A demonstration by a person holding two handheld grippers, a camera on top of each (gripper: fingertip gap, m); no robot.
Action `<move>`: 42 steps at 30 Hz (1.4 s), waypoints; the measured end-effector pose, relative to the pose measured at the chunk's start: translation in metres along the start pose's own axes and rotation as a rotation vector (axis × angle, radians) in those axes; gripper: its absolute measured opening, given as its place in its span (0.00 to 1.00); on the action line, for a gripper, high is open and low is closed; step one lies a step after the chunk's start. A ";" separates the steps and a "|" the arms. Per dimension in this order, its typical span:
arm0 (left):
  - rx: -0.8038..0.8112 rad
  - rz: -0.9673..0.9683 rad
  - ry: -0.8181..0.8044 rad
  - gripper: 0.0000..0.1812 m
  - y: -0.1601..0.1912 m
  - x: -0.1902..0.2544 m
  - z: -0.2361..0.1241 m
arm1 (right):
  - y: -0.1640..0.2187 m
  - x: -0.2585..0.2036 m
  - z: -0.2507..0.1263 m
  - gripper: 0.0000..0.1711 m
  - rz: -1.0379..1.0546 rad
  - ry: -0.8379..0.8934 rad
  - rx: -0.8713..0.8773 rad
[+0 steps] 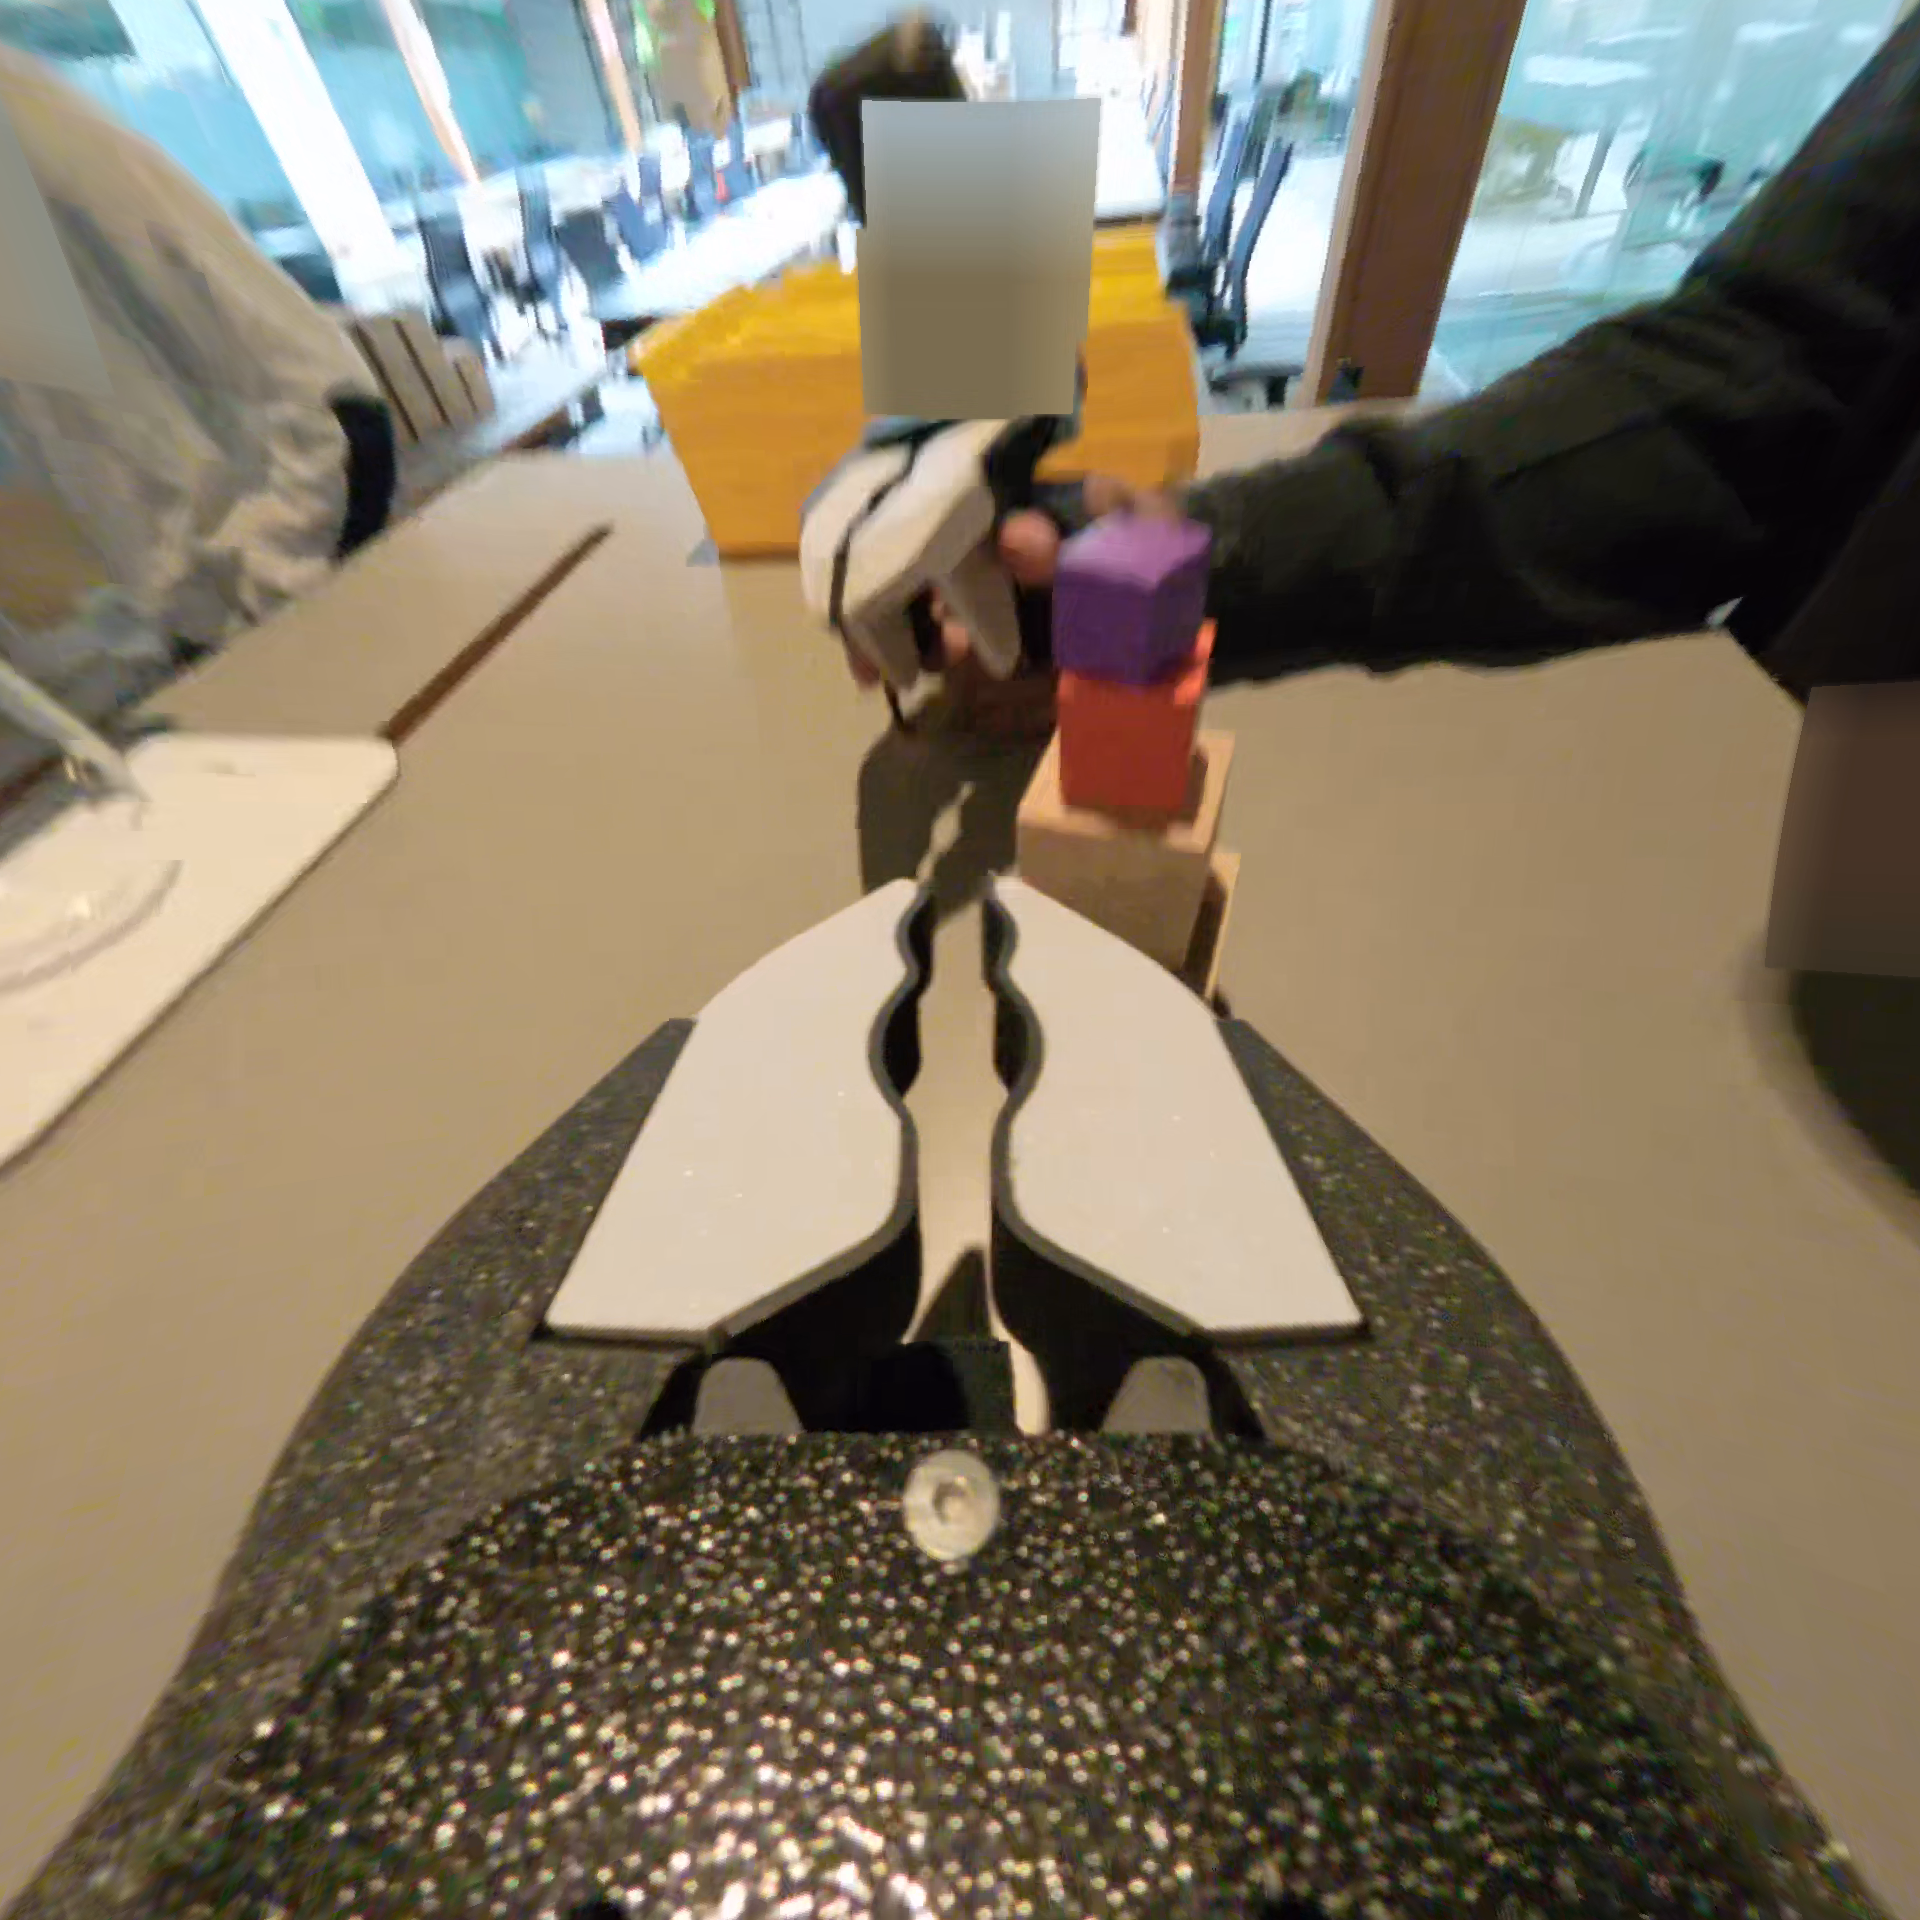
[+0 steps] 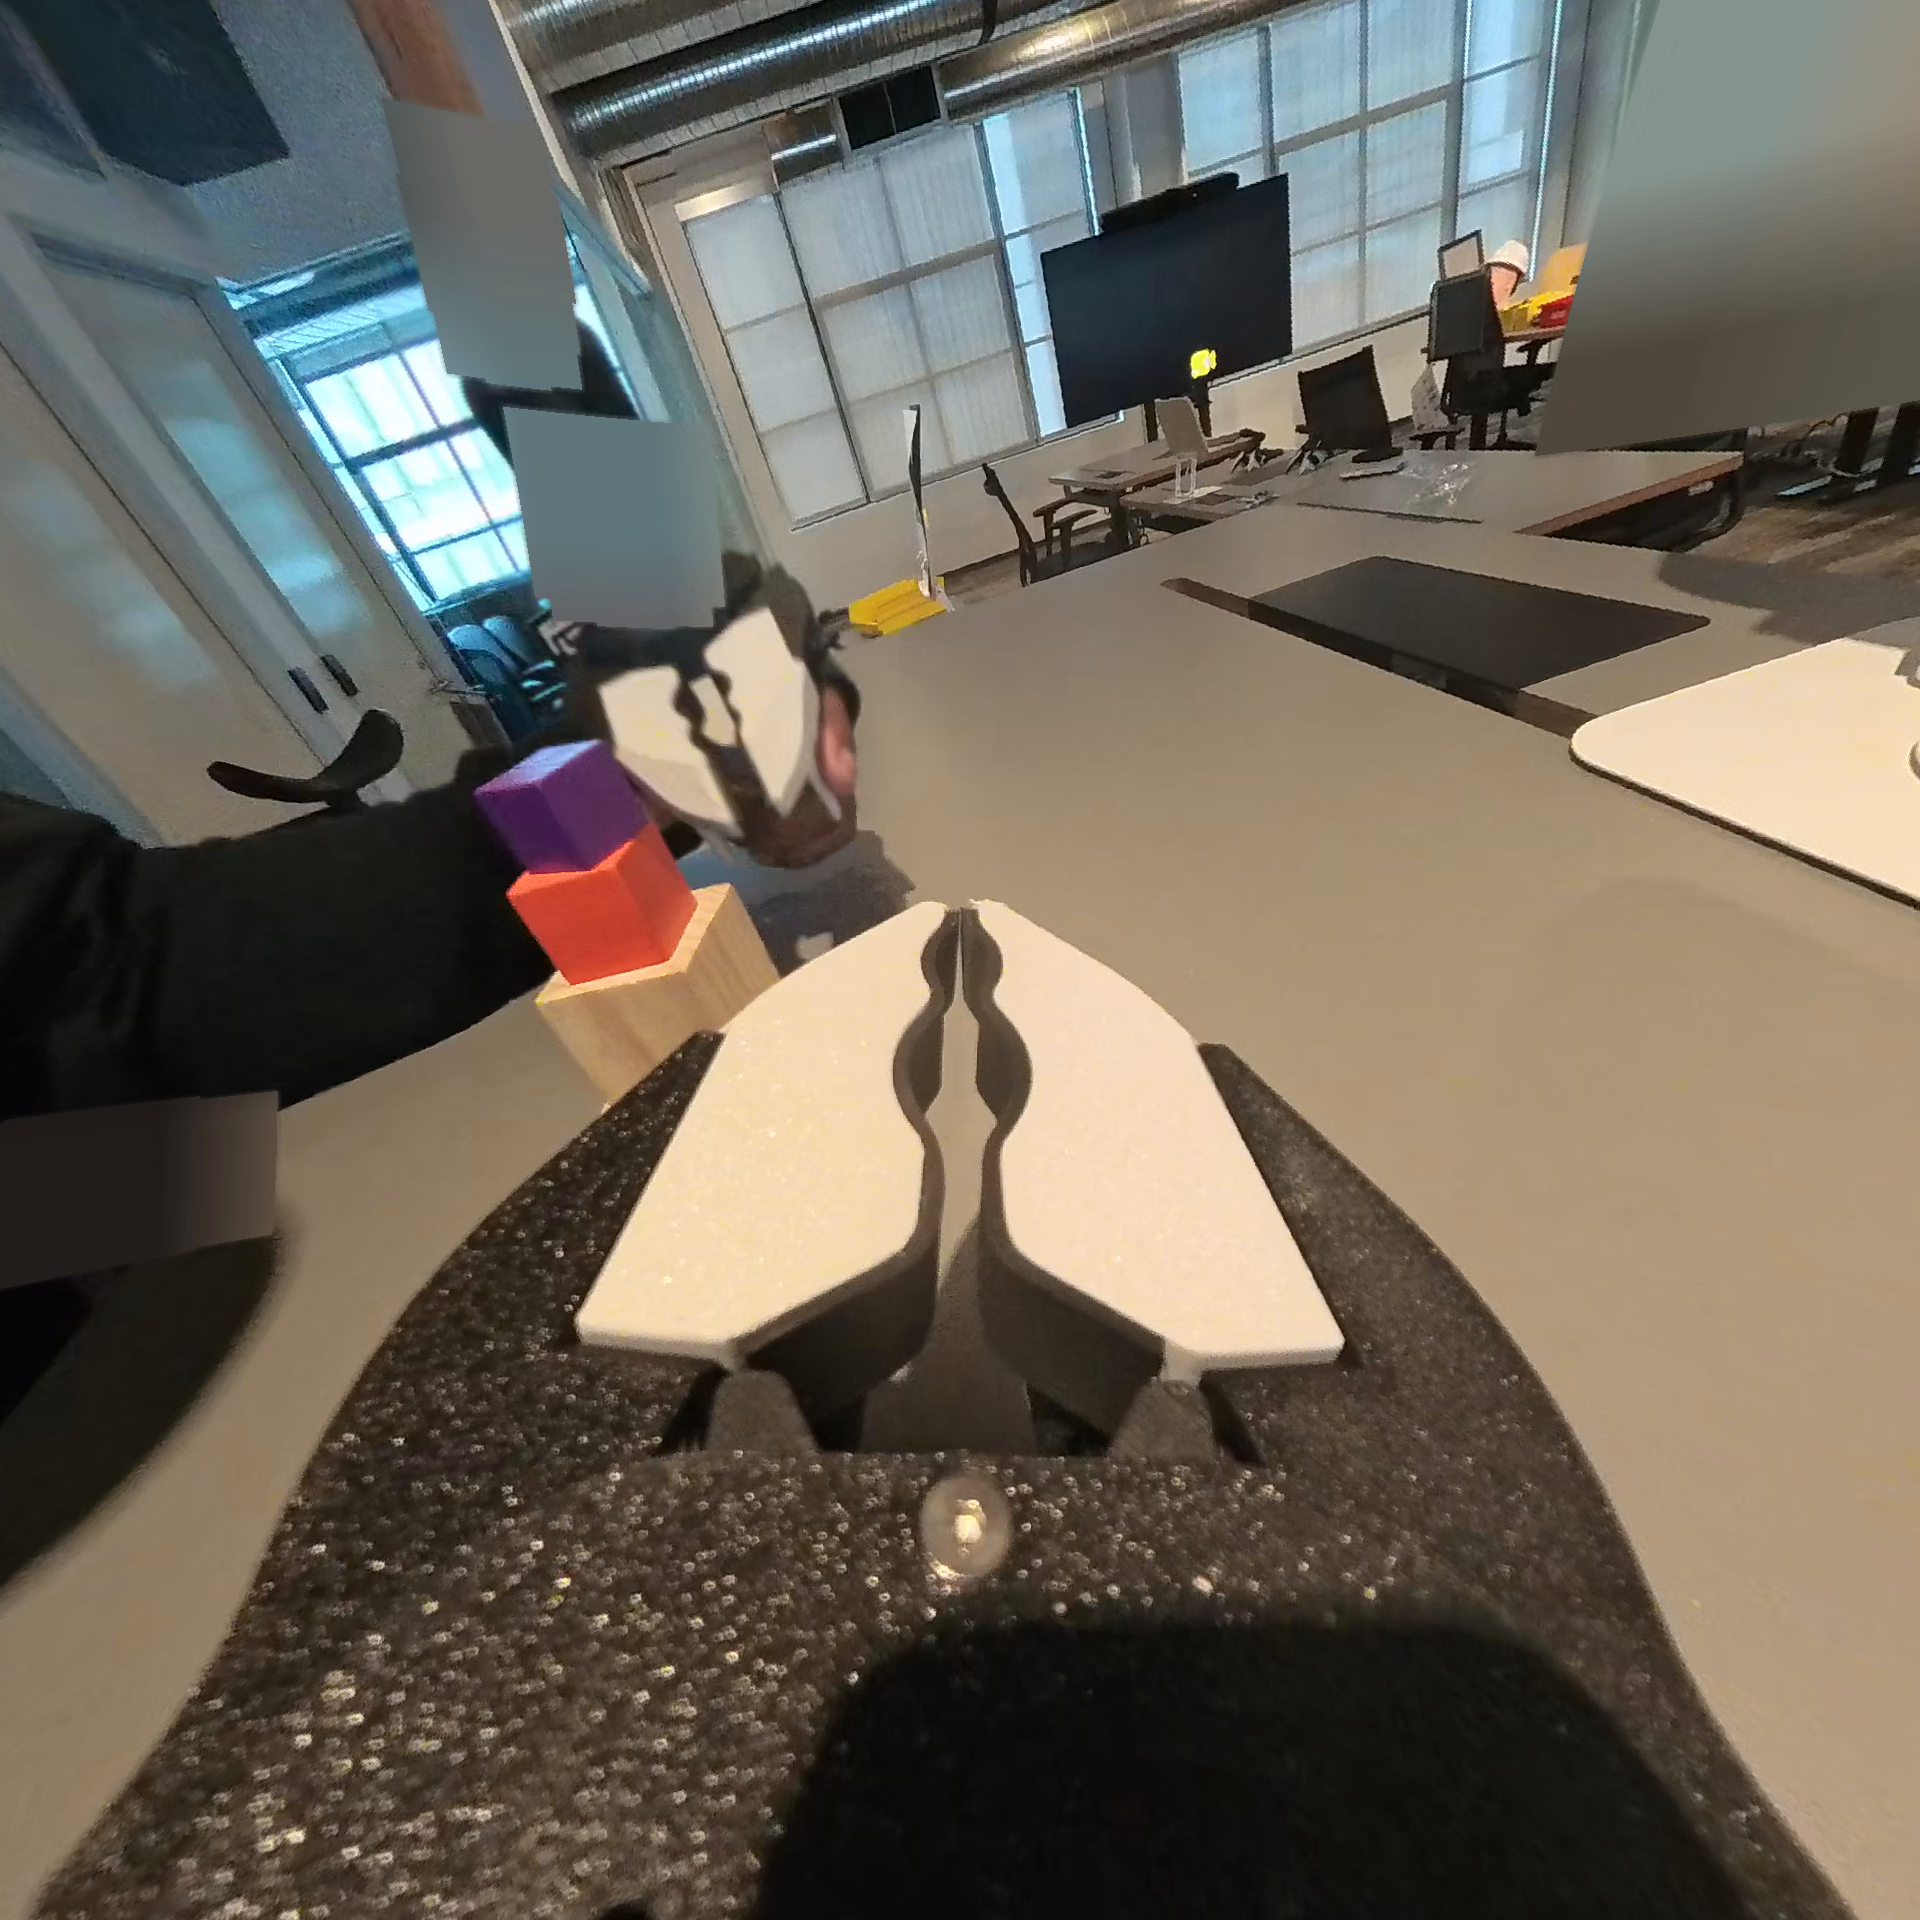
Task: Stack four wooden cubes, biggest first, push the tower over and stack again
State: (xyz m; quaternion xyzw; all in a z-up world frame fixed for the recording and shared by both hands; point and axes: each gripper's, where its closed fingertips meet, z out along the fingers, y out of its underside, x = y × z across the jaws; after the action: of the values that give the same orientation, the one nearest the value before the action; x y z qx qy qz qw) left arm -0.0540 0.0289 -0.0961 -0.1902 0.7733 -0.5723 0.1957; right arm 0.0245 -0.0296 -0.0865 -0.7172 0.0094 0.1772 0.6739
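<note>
A tower stands on the grey table (image 1: 520,1039). A purple cube (image 1: 1127,603) tops an orange cube (image 1: 1127,743), which sits on a plain wooden cube (image 1: 1117,883). A sliver of a larger wooden cube (image 1: 1218,914) shows below. My left gripper (image 1: 956,894) is almost shut with a narrow gap, empty, just left of the tower's base. My right gripper (image 1: 945,670) hangs beyond the tower beside the purple cube. In the right wrist view my right gripper (image 2: 961,914) is shut and empty. There the purple (image 2: 561,805), orange (image 2: 603,920) and wooden (image 2: 644,1008) cubes stand to its left.
A black sleeve (image 1: 1507,540) reaches in from the right behind the tower. A white pad (image 1: 177,862) lies at the left, and it shows again beside a black mat (image 2: 1475,623). A yellow box (image 1: 748,416) stands at the far edge. A person in light clothing (image 1: 156,416) sits left. The left gripper's tips are roughly 11 cm from the right gripper's.
</note>
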 end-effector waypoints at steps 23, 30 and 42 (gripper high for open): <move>-0.180 0.161 -0.063 0.02 -0.002 0.014 0.045 | -0.036 0.075 -0.094 0.00 -0.052 0.350 0.180; 0.054 0.065 -0.473 0.04 0.008 -0.065 -0.002 | -0.033 0.071 -0.092 0.00 -0.110 0.358 0.115; 0.167 -0.006 -0.406 0.15 -0.001 -0.065 -0.012 | 0.055 -0.053 -0.030 0.27 -0.340 -0.012 -0.578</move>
State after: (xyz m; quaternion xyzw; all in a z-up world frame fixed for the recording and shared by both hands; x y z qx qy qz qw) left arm -0.0051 0.0716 -0.0861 -0.2870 0.6674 -0.5850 0.3605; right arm -0.0318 -0.0753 -0.1243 -0.8690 -0.1648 0.0618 0.4624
